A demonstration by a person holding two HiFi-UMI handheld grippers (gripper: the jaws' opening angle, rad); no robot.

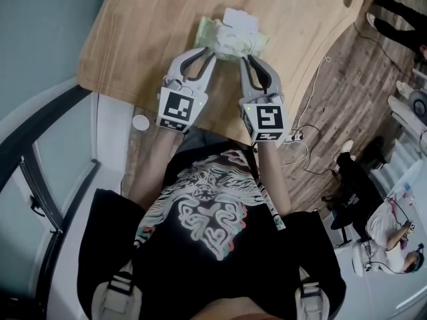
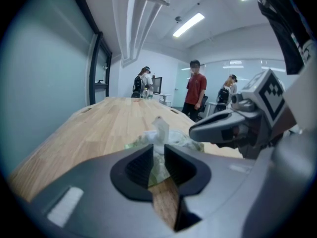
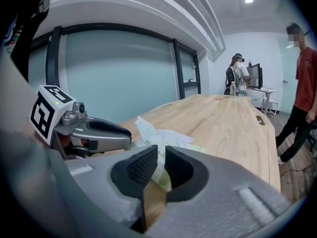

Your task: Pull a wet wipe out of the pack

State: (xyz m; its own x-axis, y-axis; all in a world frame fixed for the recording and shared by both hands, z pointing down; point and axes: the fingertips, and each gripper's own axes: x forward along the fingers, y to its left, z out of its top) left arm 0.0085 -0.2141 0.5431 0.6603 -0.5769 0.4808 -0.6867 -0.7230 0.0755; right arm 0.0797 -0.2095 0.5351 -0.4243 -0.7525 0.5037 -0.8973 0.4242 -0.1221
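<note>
Nearest the lens is the person's black T-shirt (image 1: 200, 225) with its pale swirling print, and both forearms reach out from it toward 12 o'clock. Each forearm ends in a marker cube: the left cube (image 1: 181, 109) and the right cube (image 1: 265, 119) sit side by side over the near edge of the wooden table (image 1: 147, 32).

The wet wipe pack (image 1: 231, 40) lies on the table just beyond the grippers, pale green and crumpled. A white wipe (image 1: 240, 20) stands up out of its top, leaning toward 12 o'clock.

The left gripper (image 1: 205, 51) meets the pack at its 7 o'clock corner. In the left gripper view its jaws are drawn to a narrow slit, with the pack's pale-green edge caught in it and the wipe rising straight above.

The right gripper (image 1: 245, 59) meets the pack's near edge at about 5 o'clock. Its jaws too are nearly together — only a thin gap, with the same pale-green film showing inside it.

The two grippers are close together, their tips converging on the pack.

A small white disc (image 1: 141, 122) lies off the table at 9 o'clock from the left cube. Cables (image 1: 308, 139) trail over the wood-pattern floor at 3 o'clock — and a person in a red shirt (image 2: 196, 90) stands beyond the table's far end.
</note>
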